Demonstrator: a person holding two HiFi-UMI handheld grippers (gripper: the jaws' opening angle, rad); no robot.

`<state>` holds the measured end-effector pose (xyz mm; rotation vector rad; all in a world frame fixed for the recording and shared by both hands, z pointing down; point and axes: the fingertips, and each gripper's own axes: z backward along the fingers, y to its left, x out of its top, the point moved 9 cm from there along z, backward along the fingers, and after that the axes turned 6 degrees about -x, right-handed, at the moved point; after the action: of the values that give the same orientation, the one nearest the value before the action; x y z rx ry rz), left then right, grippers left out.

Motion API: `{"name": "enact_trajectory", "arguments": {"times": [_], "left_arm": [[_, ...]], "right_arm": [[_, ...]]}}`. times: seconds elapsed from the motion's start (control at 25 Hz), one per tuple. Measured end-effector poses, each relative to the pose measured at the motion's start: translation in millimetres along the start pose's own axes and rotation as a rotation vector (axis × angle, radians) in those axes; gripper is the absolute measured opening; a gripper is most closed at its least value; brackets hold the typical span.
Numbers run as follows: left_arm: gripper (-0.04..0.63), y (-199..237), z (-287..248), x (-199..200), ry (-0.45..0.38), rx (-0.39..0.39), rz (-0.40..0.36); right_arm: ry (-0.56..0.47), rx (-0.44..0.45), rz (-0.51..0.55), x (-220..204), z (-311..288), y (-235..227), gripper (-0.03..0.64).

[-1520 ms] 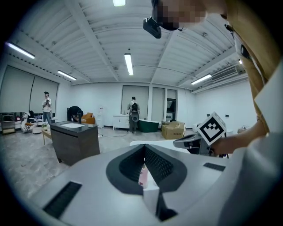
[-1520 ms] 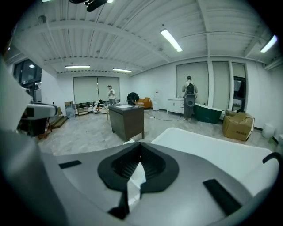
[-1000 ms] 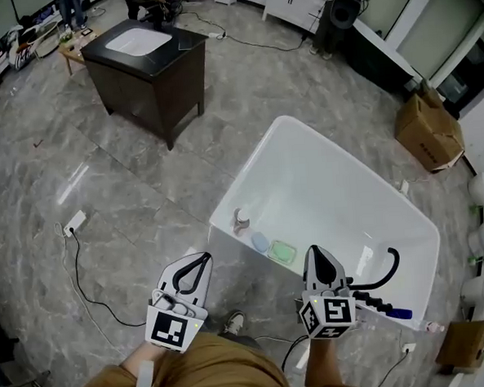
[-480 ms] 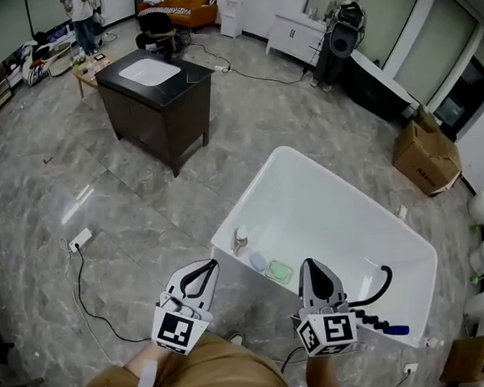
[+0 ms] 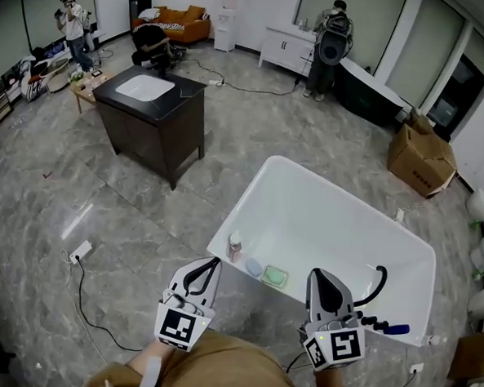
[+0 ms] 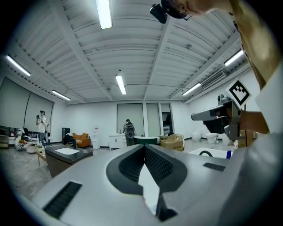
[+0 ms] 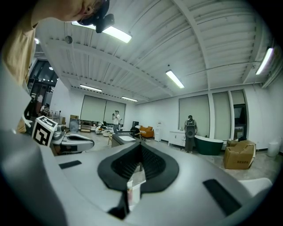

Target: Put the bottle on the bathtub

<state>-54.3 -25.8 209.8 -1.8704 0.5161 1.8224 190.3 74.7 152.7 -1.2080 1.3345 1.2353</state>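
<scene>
Grey marble floor [image 5: 144,203], with a white bathtub [image 5: 334,224] right of centre. A dark vanity cabinet [image 5: 156,128] with a white basin stands well apart at upper left, and a cardboard box [image 5: 420,160] sits far right. Left gripper [image 5: 209,264] and right gripper [image 5: 316,274] are at the bottom, both pointing out level and both clear of the tub. On each, the jaw tips are pressed together with nothing gripped. The bottle [image 5: 235,246] stands upright on the ledge at the tub's near-left corner, apart from both grippers. A blue soap [image 5: 253,267] is just beside it, then a green dish [image 5: 275,276], along the same near ledge. A black hose [image 5: 377,285] curls at the tub's near-right end.
</scene>
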Motion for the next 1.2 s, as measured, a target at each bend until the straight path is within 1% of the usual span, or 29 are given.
{"name": "enact_trajectory", "arguments": {"times": [0.2,0.36,0.64,0.84,0.96,1.2], "left_arm": [[0.008,0,-4,7,-0.004,-0.001,-0.002],[0.008,-2,-6,14,-0.008,0.007,-0.019],[0.008,4,2,10,0.012,0.060,-0.017],[0.008,18,11,6,0.034,0.105,-0.015],[0.008,23,10,4,0.045,0.103,-0.015],[0.008,29,-9,6,0.039,0.066,-0.007]], "right_arm": [[-0.003,-0.006,0.001,-1,7,-3,0.004],[-0.023,0.014,0.022,4,6,-5,0.003],[-0.027,0.080,0.027,4,-13,-1,0.003],[-0.020,0.104,0.020,0,-27,5,0.003],[-0.005,0.102,0.024,-2,-31,8,0.003],[-0.002,0.090,0.041,5,-46,4,0.003]]}}
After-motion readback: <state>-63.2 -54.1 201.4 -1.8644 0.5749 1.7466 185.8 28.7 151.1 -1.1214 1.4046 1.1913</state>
